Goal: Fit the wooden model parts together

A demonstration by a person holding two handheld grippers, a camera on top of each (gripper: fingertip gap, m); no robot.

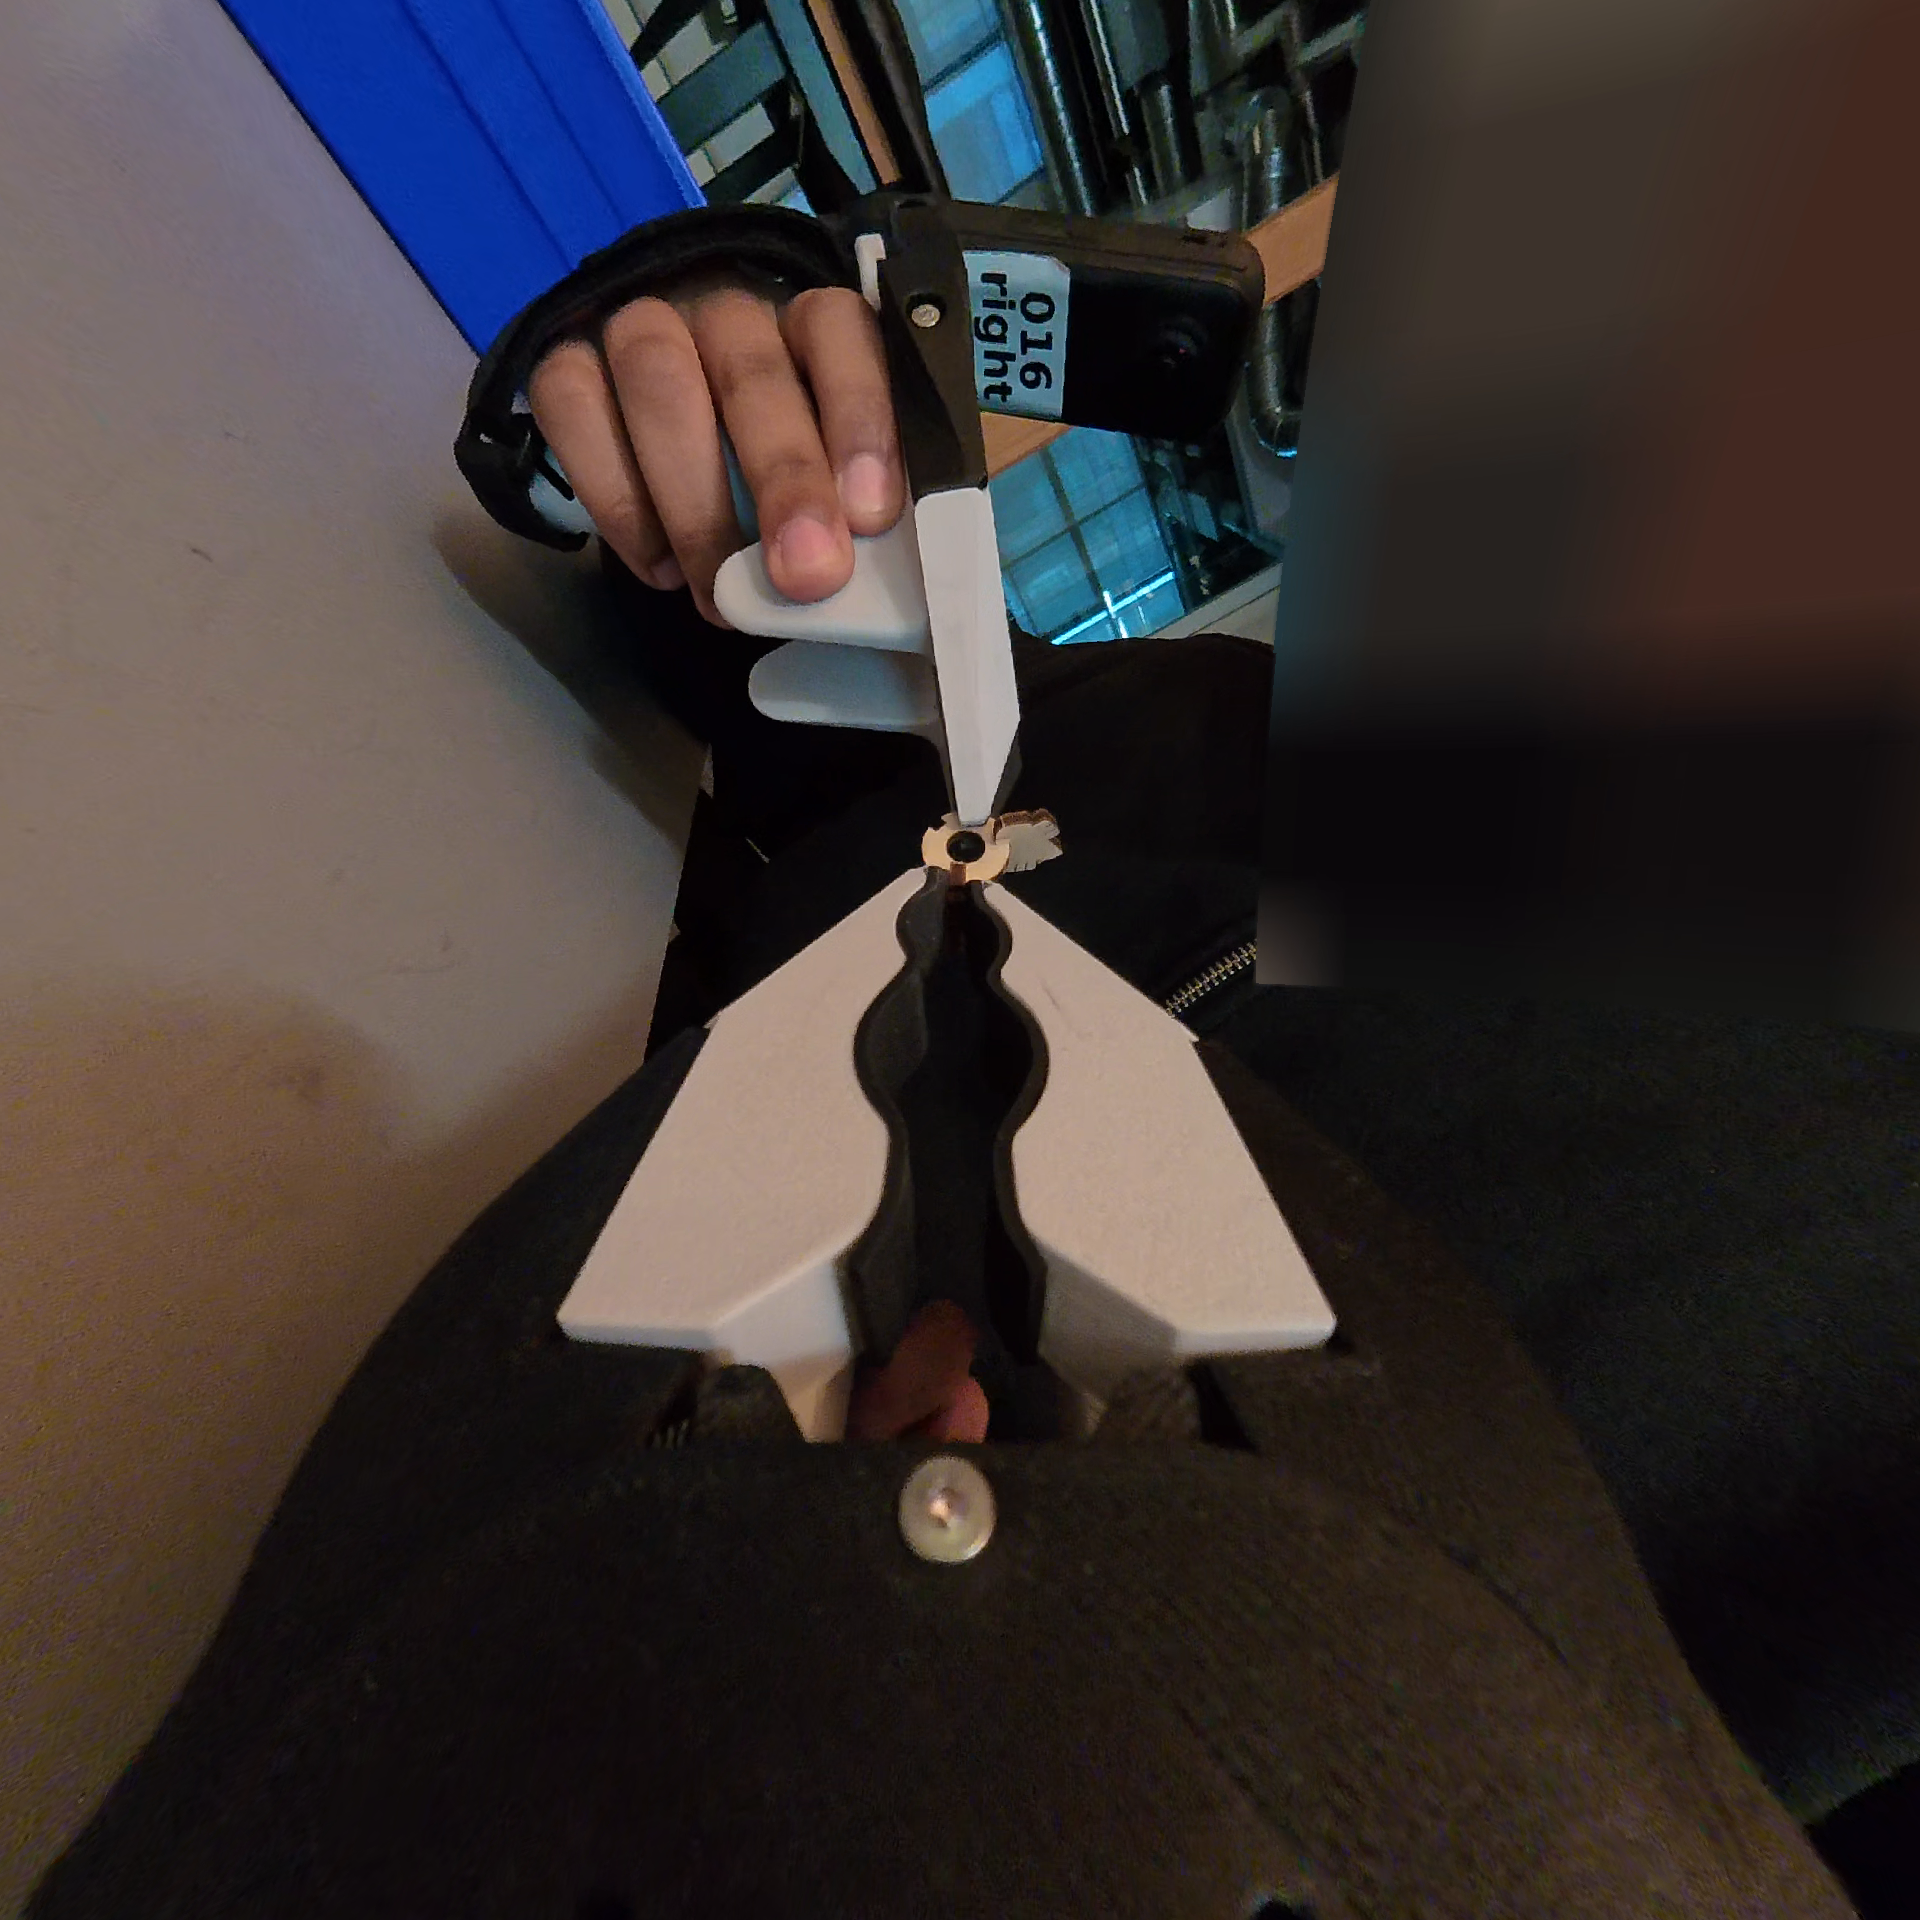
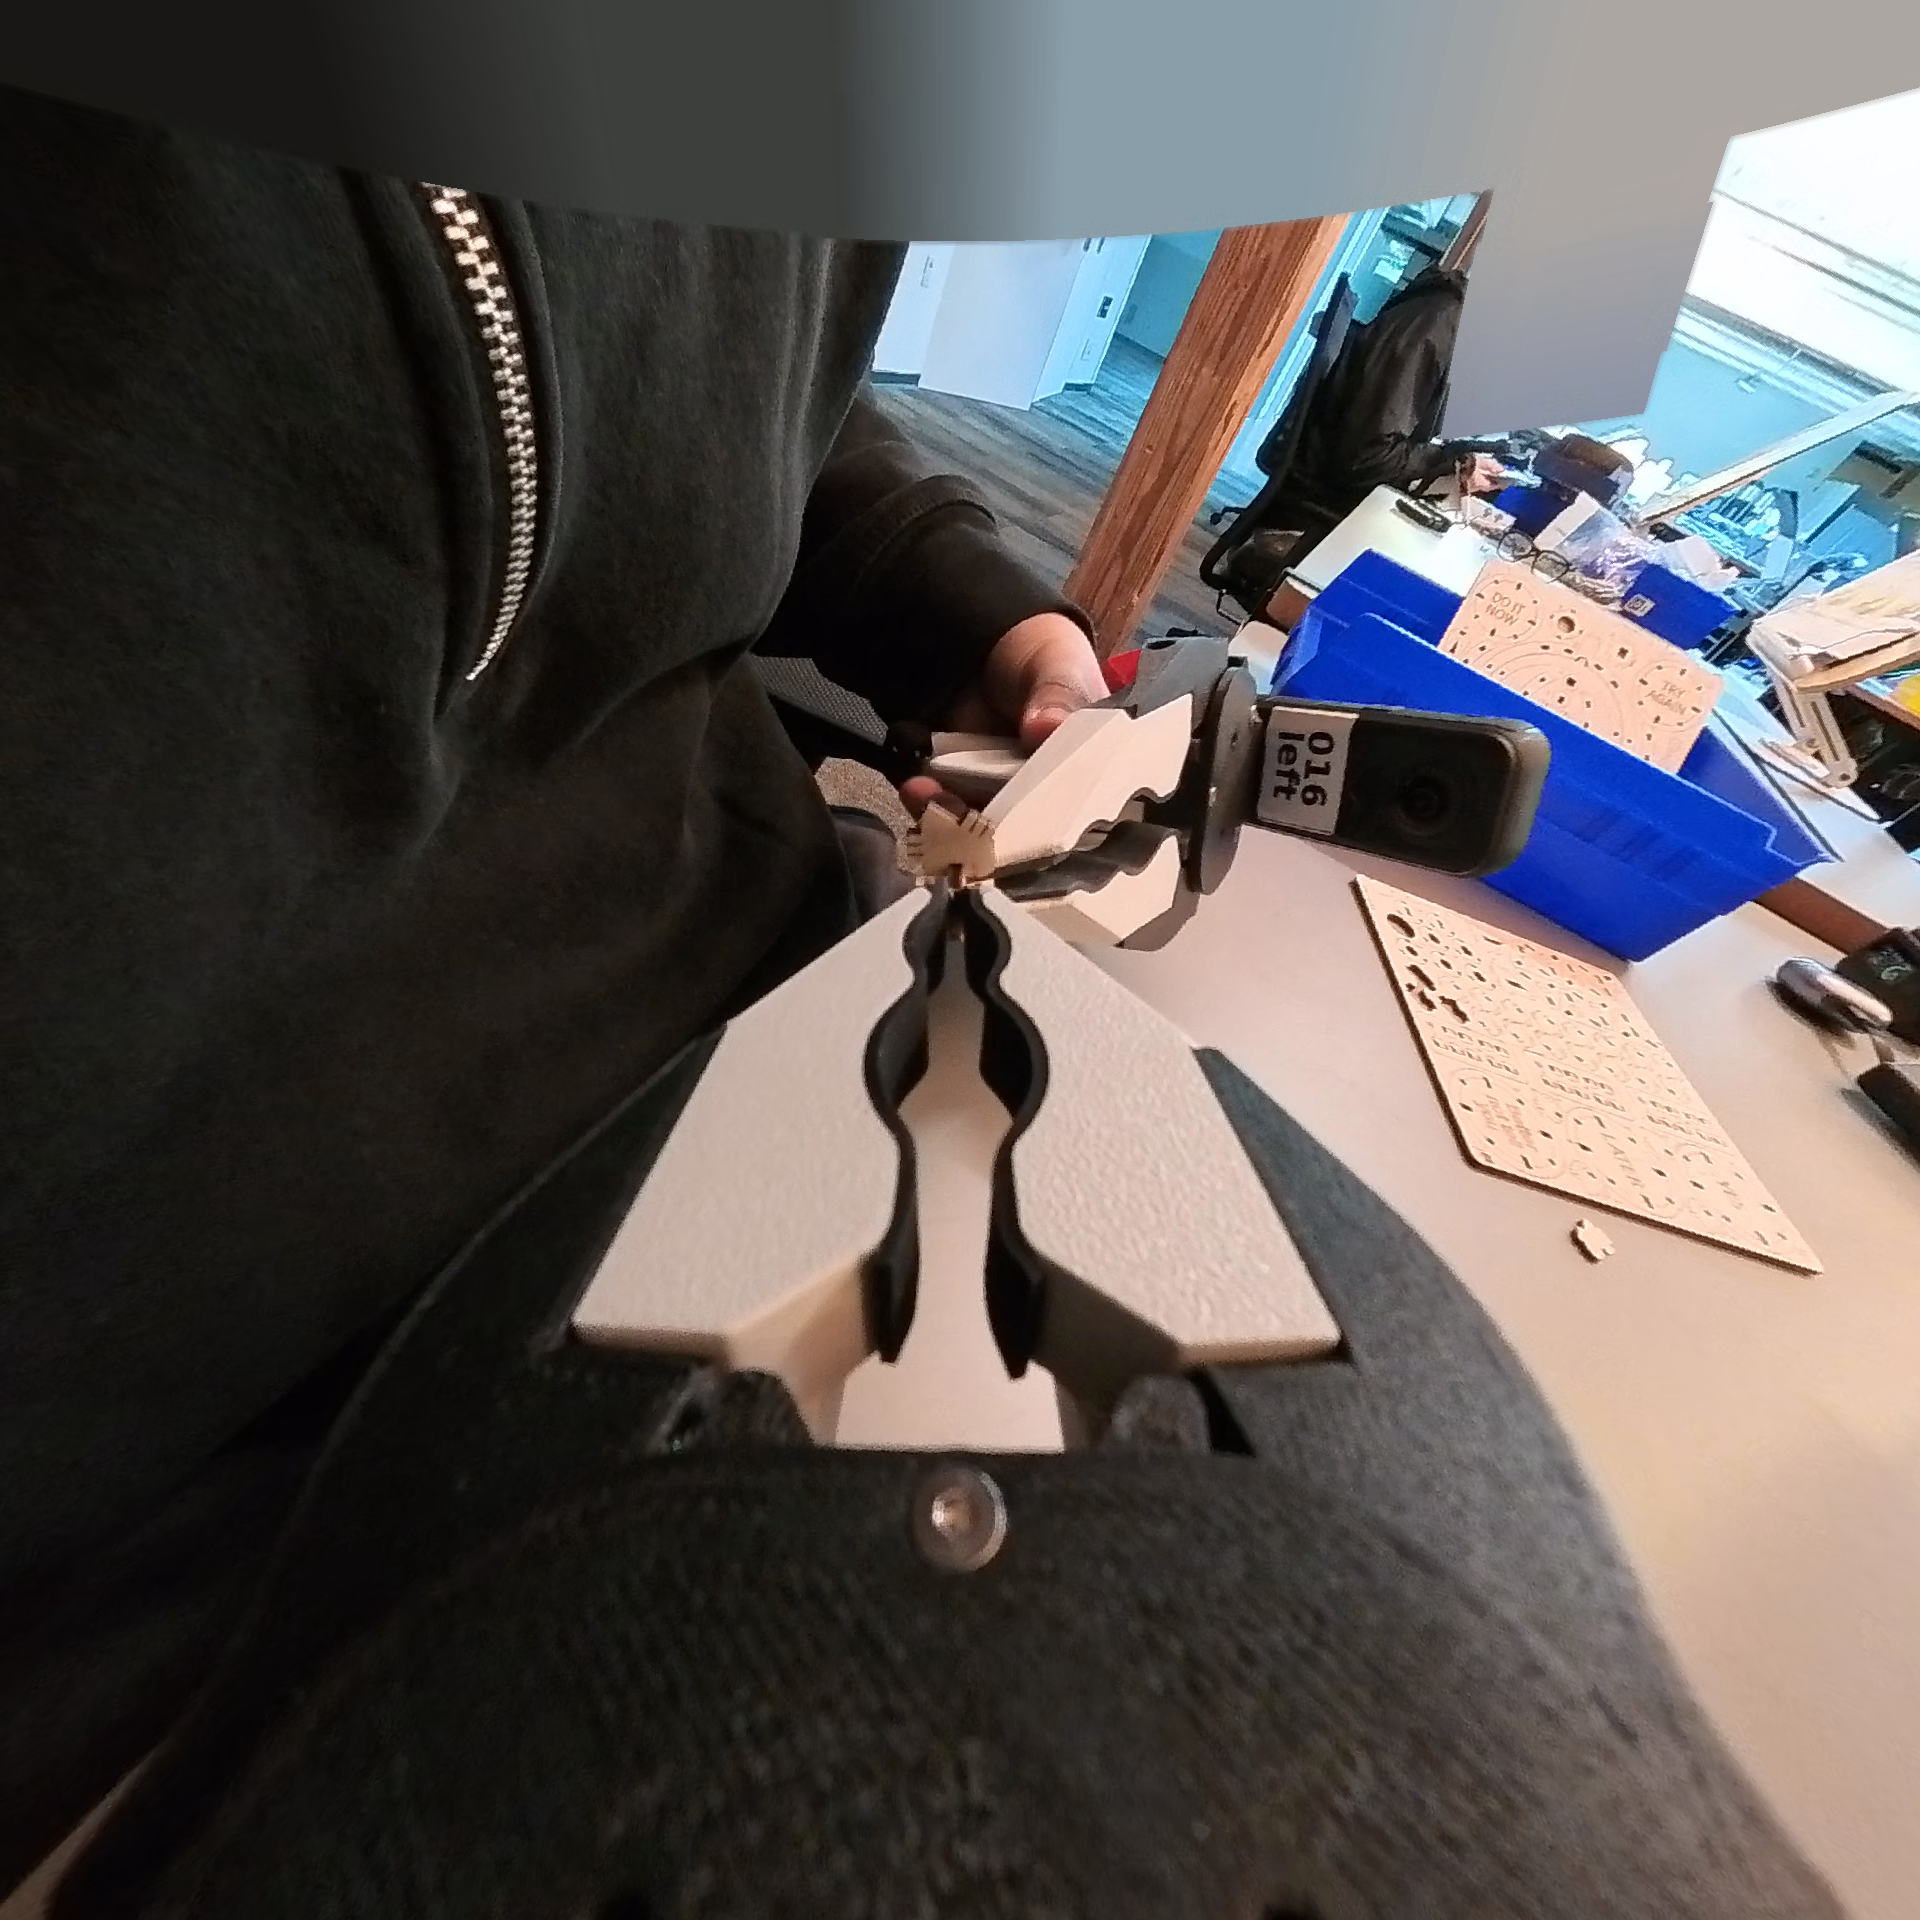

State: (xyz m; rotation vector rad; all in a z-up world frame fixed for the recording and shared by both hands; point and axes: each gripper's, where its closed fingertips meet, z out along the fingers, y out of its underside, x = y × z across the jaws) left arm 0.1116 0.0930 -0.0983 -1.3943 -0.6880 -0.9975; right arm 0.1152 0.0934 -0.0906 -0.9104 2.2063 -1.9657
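Wooden pieces, small and pale, were pinched in the air between the two grippers, just in front of the person's dark zipped jacket [image 2: 312,623] and above the near edge of the grey table [image 2: 1403,1455].

Going left to right in the left wrist view: the pale tabletop filled the left side; a hand [image 1: 717,436] wrapped round the handle of the right gripper [image 1: 977,816], which came down from above; its fingers were closed to a single blade-like tip meeting the top edge of a small wooden ring [image 1: 964,850] with a dark centre hole. A notched, feather-like wooden piece [image 1: 1029,836] stood out just to the right of that ring. The left gripper [image 1: 961,891] reached up from below, its jaws drawn almost together, nipping the ring's lower edge.

In the right wrist view the left gripper [image 2: 1003,868] entered from the right, lying nearly level, closed on the toothed wooden piece [image 2: 951,847]; the right gripper [image 2: 951,912] pointed up at the same cluster from beneath, jaws closed on its lower tip. So the two gripper axes crossed roughly at right angles, tips touching the pieces from adjacent sides.

Farther right lay a flat punched wooden sheet [image 2: 1579,1081], a loose scrap [image 2: 1590,1240] and a blue bin [image 2: 1621,790].
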